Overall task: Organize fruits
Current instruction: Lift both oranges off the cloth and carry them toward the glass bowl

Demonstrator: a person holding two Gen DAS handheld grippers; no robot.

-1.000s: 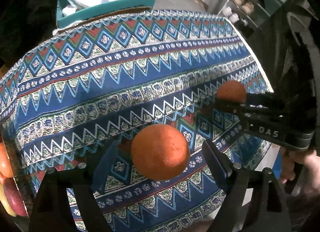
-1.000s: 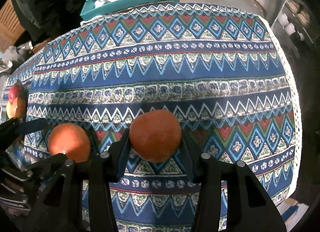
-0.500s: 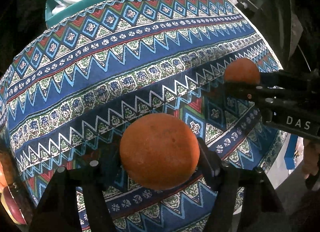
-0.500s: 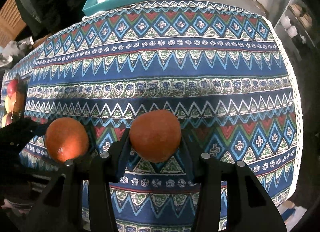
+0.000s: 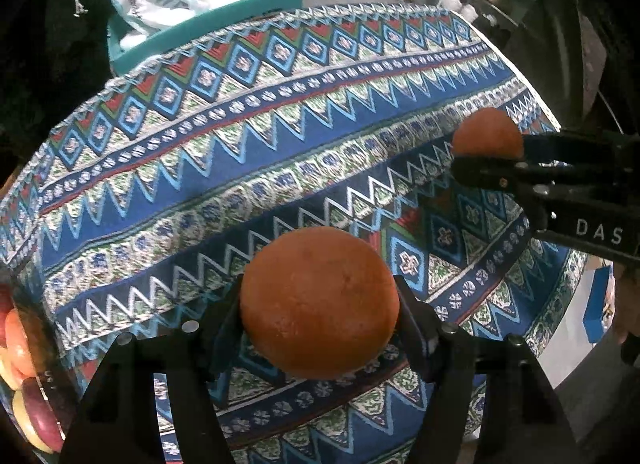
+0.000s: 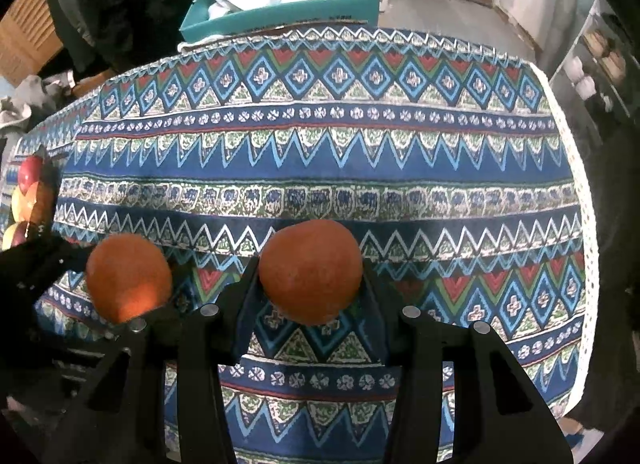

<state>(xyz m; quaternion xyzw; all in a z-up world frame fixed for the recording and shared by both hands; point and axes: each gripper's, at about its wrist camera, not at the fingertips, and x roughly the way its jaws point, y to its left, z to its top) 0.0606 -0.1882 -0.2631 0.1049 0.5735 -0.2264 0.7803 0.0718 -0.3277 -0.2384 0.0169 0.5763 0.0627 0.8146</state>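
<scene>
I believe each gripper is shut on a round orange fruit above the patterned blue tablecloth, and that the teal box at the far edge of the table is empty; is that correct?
Not quite: the teal box is not empty. The right wrist view shows white printed bags piled in it. The rest holds: the left gripper and the right gripper are each shut on a round orange fruit above the patterned blue tablecloth.

The left gripper (image 5: pixel 320 300) jaws — open a second ago — have clamped onto the orange (image 5: pixel 319 302).
</scene>
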